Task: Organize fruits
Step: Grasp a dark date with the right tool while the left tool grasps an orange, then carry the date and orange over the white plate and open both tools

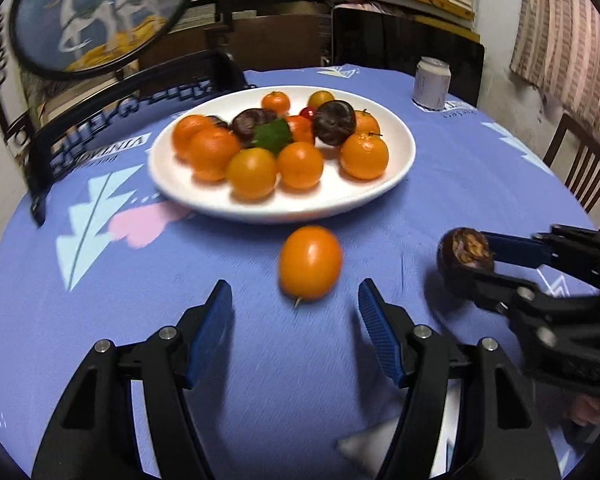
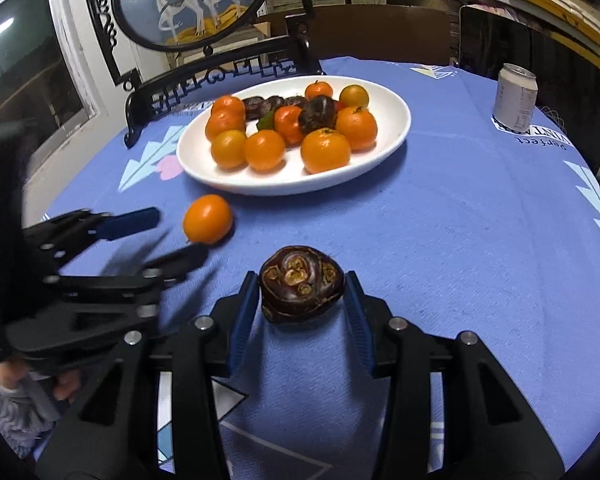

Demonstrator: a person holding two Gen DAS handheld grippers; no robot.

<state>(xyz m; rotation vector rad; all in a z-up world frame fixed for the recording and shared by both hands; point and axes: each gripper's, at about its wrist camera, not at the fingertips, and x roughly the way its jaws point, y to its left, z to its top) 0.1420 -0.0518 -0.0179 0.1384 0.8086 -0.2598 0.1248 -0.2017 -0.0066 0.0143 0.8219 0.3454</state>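
An orange [image 1: 310, 263] lies alone on the blue cloth [image 1: 228, 360], just in front of the plate [image 1: 396, 168] and apart from its rim. The left gripper [image 1: 296, 308] points down at it with its jaws well open; the orange sits just beyond the blue pads [image 1: 214, 320], touching neither, and nothing is held. In the right wrist view the same orange [image 2: 208, 219] lies close beside the left gripper's [image 2: 172, 236] tips.

To the right, the right gripper [image 2: 302, 296] has a dark brown fruit [image 2: 302, 294] clamped between its pads, jaws narrowed to the fruit's width, the cut or stem end with tan markings facing up. From the left camera the fruit [image 1: 466, 260] shows above the cloth at the tip of the right gripper [image 1: 480, 268].

The white plate [image 2: 396, 120] holds a heap of oranges [image 2: 325, 150], several dark fruits [image 2: 318, 114], a green leaf [image 1: 272, 136] and a small red fruit [image 1: 308, 112]. A pale can [image 2: 515, 98] stands upright on the cloth, well right of the plate. Behind the table stand a black carved frame [image 2: 112, 56] with a round deer picture [image 2: 188, 0], and a wooden chair [image 1: 580, 176] at the right
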